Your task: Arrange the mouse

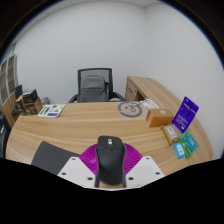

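No text, brand, number or sign can be read. Print is seen on a purple upright card (185,110) at the far side of the worktop (90,125), but it is too small to be made out. Printed faces are also noted on the teal and green packets (183,145) just before the card and on a leaflet (51,110) near the chair; no letters can be resolved on any of them.
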The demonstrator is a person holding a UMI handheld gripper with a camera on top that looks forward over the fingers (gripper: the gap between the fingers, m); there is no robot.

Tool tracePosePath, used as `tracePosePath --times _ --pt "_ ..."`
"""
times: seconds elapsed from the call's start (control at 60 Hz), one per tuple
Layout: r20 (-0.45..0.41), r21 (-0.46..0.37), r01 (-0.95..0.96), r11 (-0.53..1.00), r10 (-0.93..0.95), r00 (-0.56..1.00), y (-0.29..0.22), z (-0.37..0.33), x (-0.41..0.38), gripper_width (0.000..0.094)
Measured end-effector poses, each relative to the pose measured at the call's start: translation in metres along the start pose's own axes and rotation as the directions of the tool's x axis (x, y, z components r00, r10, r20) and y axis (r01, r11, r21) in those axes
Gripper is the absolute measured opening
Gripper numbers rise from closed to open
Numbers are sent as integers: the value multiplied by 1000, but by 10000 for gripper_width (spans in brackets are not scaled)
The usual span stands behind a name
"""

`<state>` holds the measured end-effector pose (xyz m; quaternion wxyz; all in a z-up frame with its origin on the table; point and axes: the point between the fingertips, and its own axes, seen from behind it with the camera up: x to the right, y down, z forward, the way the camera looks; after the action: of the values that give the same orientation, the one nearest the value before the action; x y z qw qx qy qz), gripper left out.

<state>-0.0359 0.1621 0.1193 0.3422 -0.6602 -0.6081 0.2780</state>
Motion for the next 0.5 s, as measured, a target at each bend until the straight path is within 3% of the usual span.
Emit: tracePosePath --times 0.217,0.5 --pt "108 46 22 999 -26 994 -35 -44 -94 292" --pt "242 -58 43 997 -28 970 50 -17 -220 293"
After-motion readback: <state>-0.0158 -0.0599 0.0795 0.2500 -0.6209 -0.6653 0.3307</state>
